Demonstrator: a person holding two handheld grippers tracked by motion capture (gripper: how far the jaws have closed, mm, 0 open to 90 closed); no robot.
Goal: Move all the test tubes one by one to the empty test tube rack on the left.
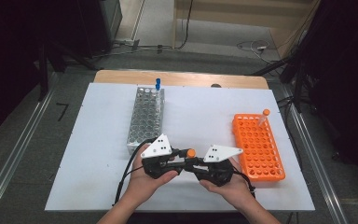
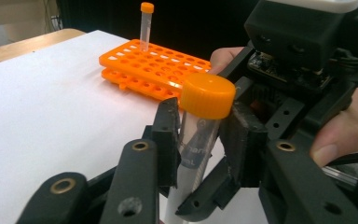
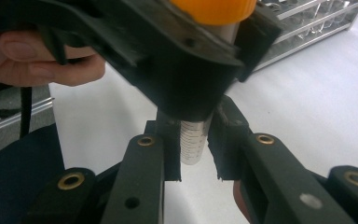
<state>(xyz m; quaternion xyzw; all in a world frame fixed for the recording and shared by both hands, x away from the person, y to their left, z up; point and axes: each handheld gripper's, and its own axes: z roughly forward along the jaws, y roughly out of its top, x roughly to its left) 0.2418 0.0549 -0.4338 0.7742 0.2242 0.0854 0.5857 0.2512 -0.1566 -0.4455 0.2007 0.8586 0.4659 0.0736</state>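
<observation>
Both grippers clamp one orange-capped plastic tube [image 2: 200,135] above the tabletop's near edge: left gripper [image 2: 198,140] just below the cap, right gripper [image 3: 193,149] on its lower end. Light, rigid, smooth-walled; likely slippery, so grip the barrel, not the cap.

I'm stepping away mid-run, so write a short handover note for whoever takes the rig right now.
Left tool: shut on the orange-capped tube just under its cap.
Right tool: shut on the same tube's lower end.
The tube is held upright between both tools, above the white table, between the metal rack and the orange rack.
Done: one orange-capped tube stands at the orange rack's far end; a blue-capped tube stands at the metal rack's far end.
Left: probably one tool lets go and the held tube gets racked.
</observation>
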